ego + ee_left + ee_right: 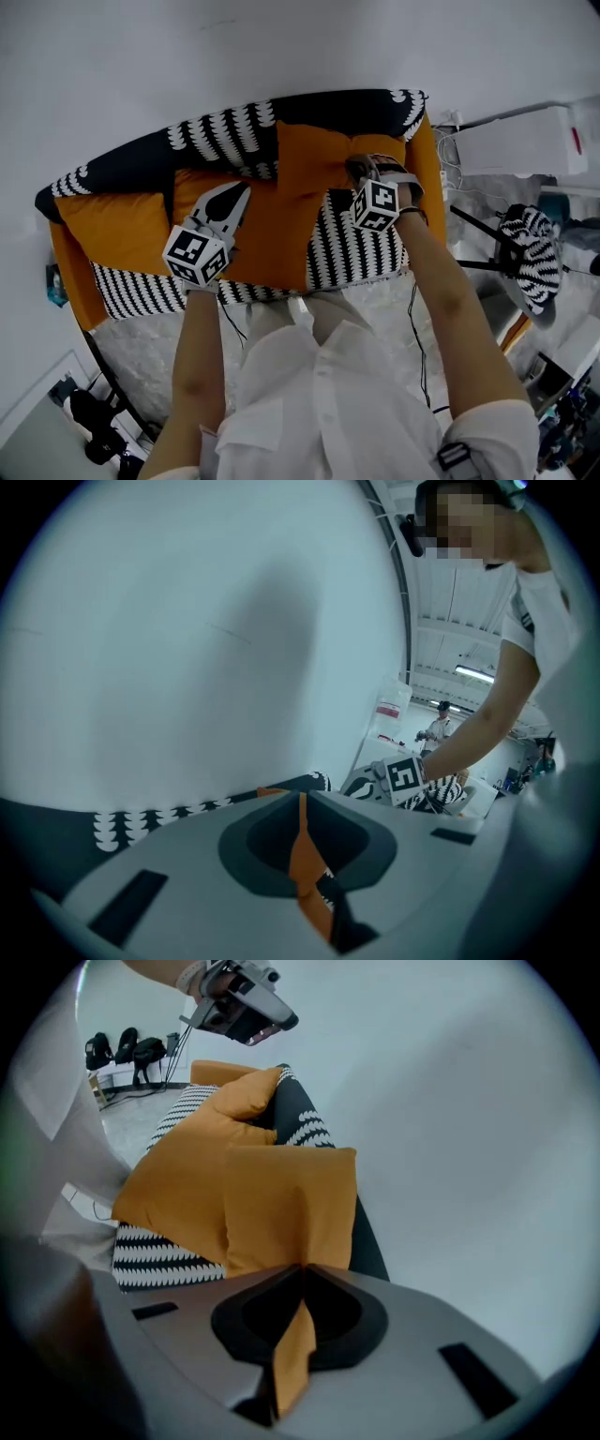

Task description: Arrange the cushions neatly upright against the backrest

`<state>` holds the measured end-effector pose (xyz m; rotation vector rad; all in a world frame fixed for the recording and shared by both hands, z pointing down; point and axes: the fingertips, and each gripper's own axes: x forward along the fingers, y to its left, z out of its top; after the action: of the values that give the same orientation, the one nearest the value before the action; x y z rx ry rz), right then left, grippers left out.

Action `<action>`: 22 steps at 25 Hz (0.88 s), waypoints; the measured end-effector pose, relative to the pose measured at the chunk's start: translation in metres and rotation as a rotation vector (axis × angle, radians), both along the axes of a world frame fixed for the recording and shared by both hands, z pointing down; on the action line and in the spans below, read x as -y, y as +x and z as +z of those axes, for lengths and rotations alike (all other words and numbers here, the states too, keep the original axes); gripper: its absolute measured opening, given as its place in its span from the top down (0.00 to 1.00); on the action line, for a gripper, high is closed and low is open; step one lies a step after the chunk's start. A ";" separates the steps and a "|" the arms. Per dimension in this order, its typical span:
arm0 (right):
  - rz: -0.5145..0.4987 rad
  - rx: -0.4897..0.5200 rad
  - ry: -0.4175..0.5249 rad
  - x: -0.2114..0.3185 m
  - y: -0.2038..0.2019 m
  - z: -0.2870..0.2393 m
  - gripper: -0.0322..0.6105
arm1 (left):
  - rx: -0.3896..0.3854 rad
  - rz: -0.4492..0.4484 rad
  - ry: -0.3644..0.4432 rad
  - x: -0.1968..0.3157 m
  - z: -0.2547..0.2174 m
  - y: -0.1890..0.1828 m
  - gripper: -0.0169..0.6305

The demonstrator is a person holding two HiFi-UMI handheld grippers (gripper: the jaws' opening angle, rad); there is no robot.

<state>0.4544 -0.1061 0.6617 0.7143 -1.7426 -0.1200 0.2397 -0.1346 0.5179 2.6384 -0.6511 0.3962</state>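
Against the sofa's right end, the right gripper (302,1271) is clamped tight on the top edge of an orange cushion (291,1204), holding it near the patterned backrest (225,136). The left gripper (302,801) pinches a fold of the middle cushion (272,234), which sprawls over the seat. Neither looks settled upright, and a third cushion (112,230) lies at the left. The wall (281,47) crowds close behind, and the orange armrest (427,155) hems the right.

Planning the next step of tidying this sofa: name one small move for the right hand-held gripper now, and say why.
Probably lift the right hand-held gripper and tip its orange cushion back against the backrest: its jaws pinch the fabric, and the cushion sits creased beside the backrest.
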 end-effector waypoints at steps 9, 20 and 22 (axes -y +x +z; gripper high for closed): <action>0.079 -0.142 -0.003 0.013 0.088 0.079 0.92 | 0.027 0.033 -0.035 0.001 0.038 0.071 0.92; 0.058 -0.133 -0.123 -0.004 0.079 0.164 0.92 | 0.055 0.028 -0.084 0.008 0.083 0.088 0.92; 0.046 -0.133 -0.149 -0.011 0.076 0.175 0.92 | 0.054 0.030 -0.086 0.008 0.086 0.091 0.92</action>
<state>0.5304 -0.0953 0.8372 0.6228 -1.5894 -0.0049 0.3308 -0.1425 0.6038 2.5661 -0.5975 0.4949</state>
